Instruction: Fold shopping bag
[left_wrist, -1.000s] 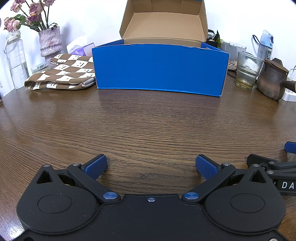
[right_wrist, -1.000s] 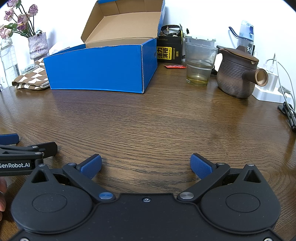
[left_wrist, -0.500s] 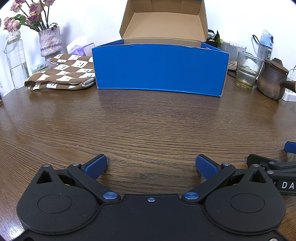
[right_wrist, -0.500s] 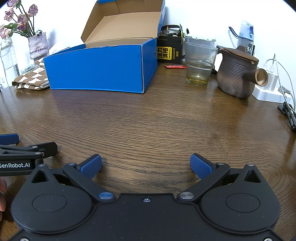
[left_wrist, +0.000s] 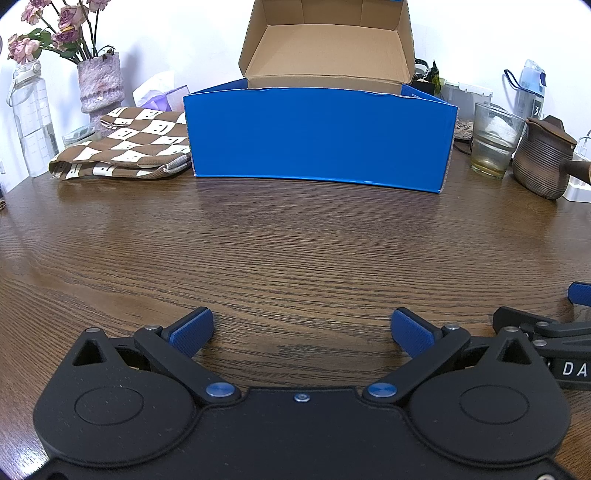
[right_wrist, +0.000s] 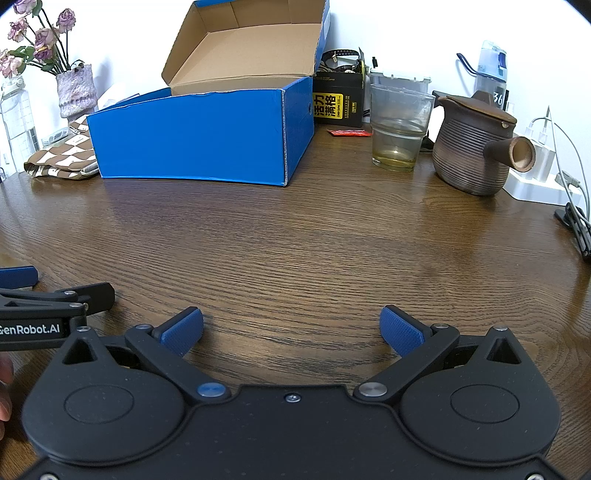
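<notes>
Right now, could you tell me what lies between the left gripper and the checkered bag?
Only bare wooden table. In the left wrist view, the open left gripper sits near the front edge, and the checkered bag lies far back-left beside the blue box.

A dark wooden table (left_wrist: 295, 251) fills the lower frame; a plain white wall (left_wrist: 184, 44) is seen across the top.

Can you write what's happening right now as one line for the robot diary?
left gripper: open, empty | right gripper: open, empty | checkered bag: lying left of blue box, untouched
</notes>
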